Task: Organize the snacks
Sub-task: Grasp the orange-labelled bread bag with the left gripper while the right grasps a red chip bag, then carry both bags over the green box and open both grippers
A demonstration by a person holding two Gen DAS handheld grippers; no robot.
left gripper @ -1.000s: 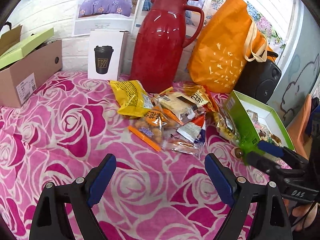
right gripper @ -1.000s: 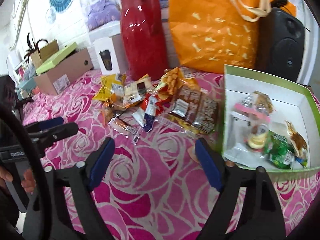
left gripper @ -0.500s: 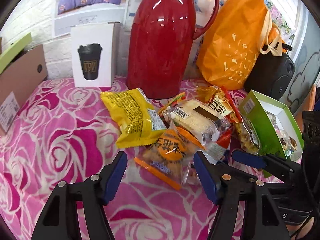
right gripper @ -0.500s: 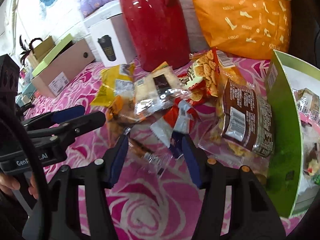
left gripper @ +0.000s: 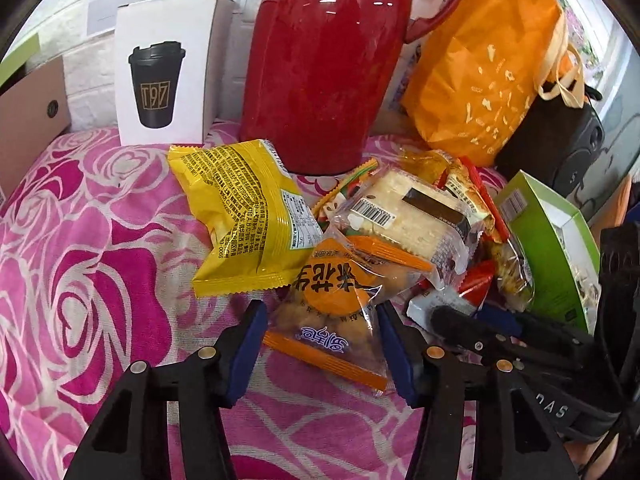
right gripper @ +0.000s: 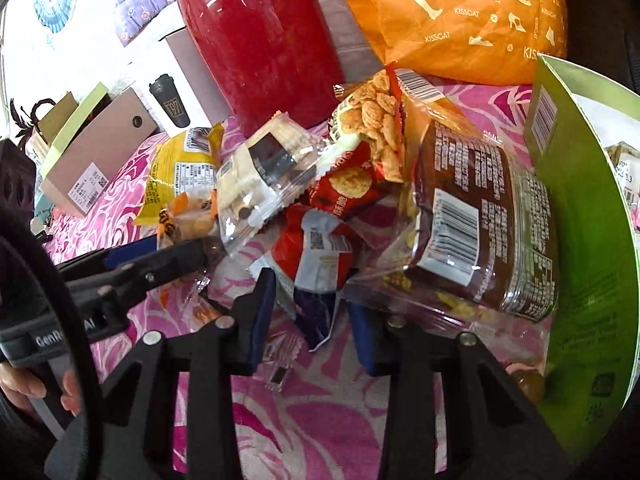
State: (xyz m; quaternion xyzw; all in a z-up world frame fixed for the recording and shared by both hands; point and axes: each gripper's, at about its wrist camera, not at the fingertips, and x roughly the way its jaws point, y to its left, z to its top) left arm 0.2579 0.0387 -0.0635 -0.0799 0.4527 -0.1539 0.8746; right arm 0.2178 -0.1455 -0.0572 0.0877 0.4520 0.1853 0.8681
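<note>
snack packets [left gripper: 384, 240] heaped on rose cloth — green box [left gripper: 556, 252] just beside

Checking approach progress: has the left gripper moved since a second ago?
Yes. The left gripper advanced toward the red thermos, and its fingers now flank the orange snack packet.

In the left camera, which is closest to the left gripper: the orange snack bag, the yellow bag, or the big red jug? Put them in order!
From the left gripper:
1. Orange snack bag, between its fingers.
2. Yellow bag, behind, slightly left.
3. Red jug, at the back.
</note>
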